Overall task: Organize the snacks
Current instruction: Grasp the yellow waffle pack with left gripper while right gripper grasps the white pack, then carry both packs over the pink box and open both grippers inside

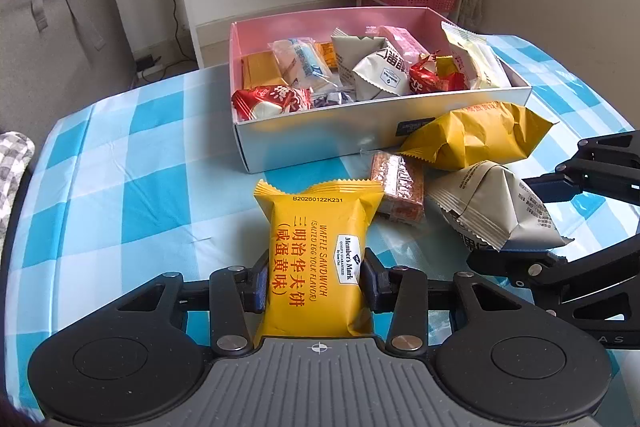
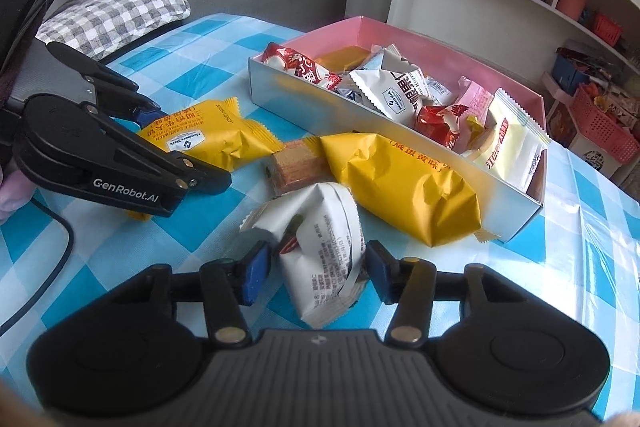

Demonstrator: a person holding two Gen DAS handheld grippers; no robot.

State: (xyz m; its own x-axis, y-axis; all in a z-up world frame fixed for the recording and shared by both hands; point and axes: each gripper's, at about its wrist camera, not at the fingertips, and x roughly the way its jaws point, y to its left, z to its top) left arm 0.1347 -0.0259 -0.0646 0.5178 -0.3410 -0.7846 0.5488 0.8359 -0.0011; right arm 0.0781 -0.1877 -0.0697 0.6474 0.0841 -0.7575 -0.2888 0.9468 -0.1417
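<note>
Left claw [image 1: 316,285] clamped on yellow waffle packet [image 1: 318,247] lying on the checked desk [image 1: 120,187], right claw [image 2: 316,277] pinching grey-white packet [image 2: 320,259] just beside it, second yellow packet [image 1: 476,135] against the snack box [image 1: 320,143] beyond.

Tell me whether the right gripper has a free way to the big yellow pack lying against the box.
Probably not yet: the right gripper has its jaws around the grey snack pack, which lies between it and the big yellow pack by the box. Nothing covers that pack otherwise.
</note>
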